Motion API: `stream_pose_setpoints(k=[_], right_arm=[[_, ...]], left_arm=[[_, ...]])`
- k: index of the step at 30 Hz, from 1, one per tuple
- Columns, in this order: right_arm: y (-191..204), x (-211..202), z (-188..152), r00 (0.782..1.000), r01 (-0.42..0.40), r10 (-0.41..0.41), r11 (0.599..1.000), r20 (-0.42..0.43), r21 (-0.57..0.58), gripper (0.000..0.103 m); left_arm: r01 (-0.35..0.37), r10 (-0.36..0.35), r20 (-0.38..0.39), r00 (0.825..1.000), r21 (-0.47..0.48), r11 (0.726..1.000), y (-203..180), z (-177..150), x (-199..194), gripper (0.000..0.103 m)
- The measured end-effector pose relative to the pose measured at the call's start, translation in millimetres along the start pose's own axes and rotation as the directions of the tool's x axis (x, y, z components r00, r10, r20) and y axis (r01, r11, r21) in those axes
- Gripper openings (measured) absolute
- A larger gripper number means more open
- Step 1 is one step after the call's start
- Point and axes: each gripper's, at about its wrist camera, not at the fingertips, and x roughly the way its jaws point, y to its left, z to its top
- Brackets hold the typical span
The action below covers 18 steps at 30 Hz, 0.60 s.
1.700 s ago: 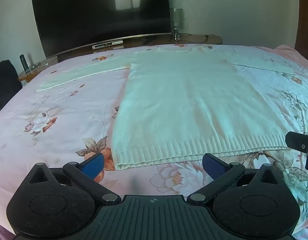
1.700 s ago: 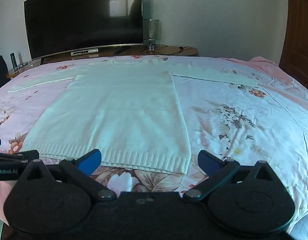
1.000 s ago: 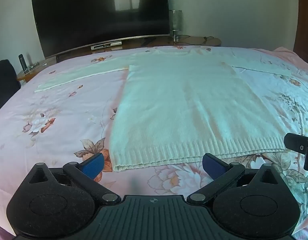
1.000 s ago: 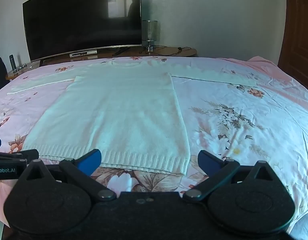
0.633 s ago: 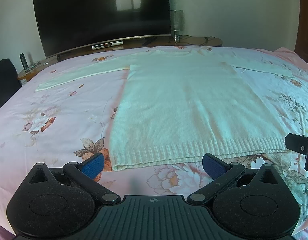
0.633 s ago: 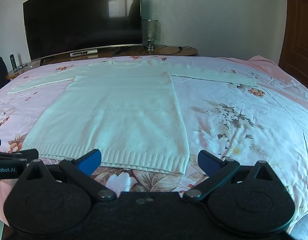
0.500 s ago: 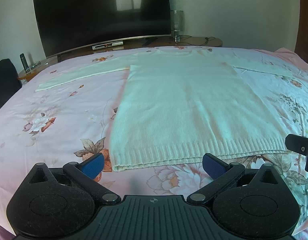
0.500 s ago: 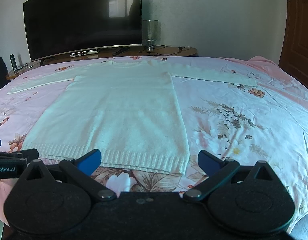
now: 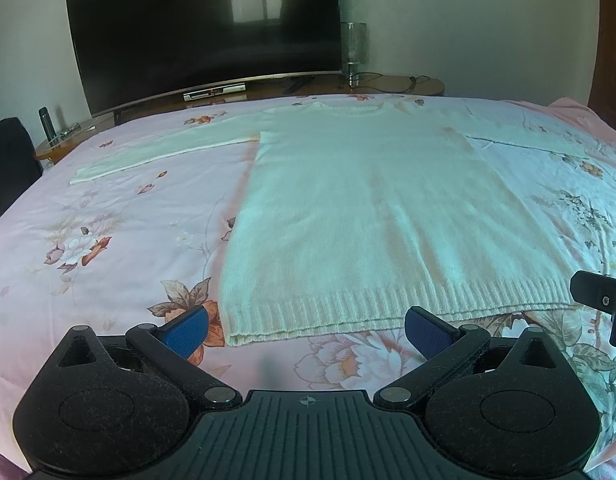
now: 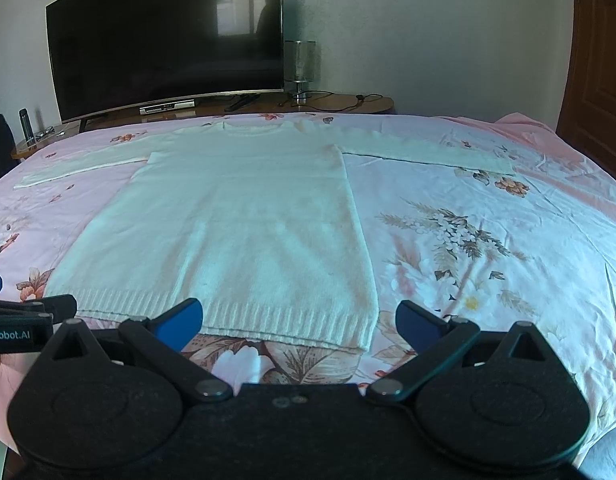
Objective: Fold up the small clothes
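1. My left gripper (image 9: 306, 332) is matt black plastic with blue, finely textured pads (image 9: 186, 330).
2. The sweater (image 9: 368, 216) at 12 o'clock is pale knit cloth, ribbed at the hem.
3. The bedsheet (image 9: 108, 248) is smooth floral cloth, lightly creased.
4. The television (image 9: 204, 28) screen is glossy.
5. The stand (image 10: 348, 102) looks like polished wood.
6. My right gripper (image 10: 298, 326) matches.

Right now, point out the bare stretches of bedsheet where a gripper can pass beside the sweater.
Free: the bedsheet right of the sweater, below its right sleeve; the sheet left of the body, below the left sleeve; the narrow strip between hem and the open left gripper and right gripper. Crowded: the middle, covered by the sweater.
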Motion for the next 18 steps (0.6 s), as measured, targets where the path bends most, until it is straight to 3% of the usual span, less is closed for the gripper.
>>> stream_pose_setpoints(k=[18], right_arm=[[3.0, 1.5, 1.8, 1.0, -0.005, 0.005, 1.0, 0.0, -0.008, 0.103]], left_arm=[[-0.002, 0.002, -0.002, 1.0, -0.001, 1.0, 2.3, 0.1, 1.8, 0.103]])
